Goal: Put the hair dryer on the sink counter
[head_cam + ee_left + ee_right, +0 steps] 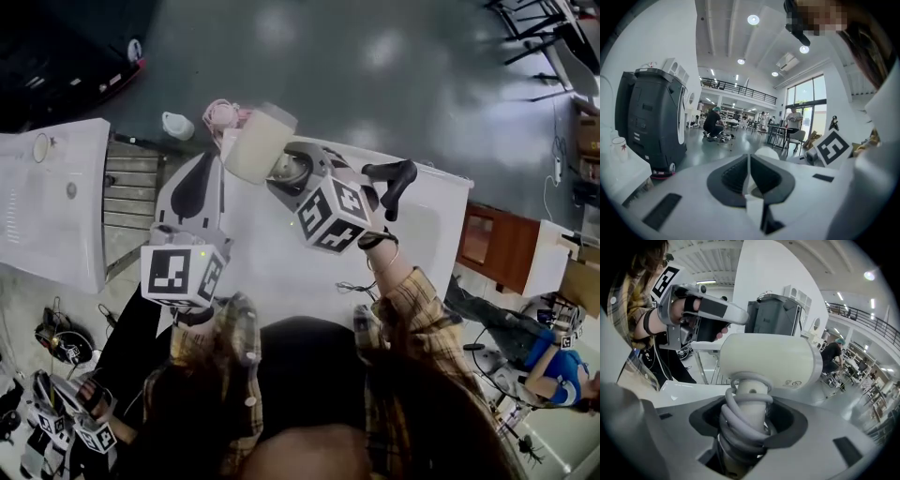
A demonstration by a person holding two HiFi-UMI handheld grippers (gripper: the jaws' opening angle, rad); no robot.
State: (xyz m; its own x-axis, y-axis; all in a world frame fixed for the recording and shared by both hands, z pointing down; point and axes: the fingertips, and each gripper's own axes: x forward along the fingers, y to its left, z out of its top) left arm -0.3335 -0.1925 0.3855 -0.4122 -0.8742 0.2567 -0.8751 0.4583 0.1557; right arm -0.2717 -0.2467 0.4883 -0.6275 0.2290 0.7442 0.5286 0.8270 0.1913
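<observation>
A cream hair dryer (255, 142) hangs over the white sink counter (431, 217). My right gripper (286, 171) is shut on it. In the right gripper view the jaws clasp the dryer's handle (751, 399), which has grey cord (740, 420) wound round it, and the barrel (771, 361) lies crosswise above. My left gripper (200, 167) hovers just left of the dryer, over the counter's left end. Its pads (740, 176) meet with nothing between them. The right gripper view also shows the left gripper (710, 310) in a hand.
A white fixture (56, 206) stands to the left, past a wooden pallet (131, 183). A white jug (176, 125) and a pink item (222, 114) sit on the floor beyond the counter. A wooden cabinet (497, 246) stands at the right, a person in blue (553, 361) beyond it. A black machine (654, 122) stands left.
</observation>
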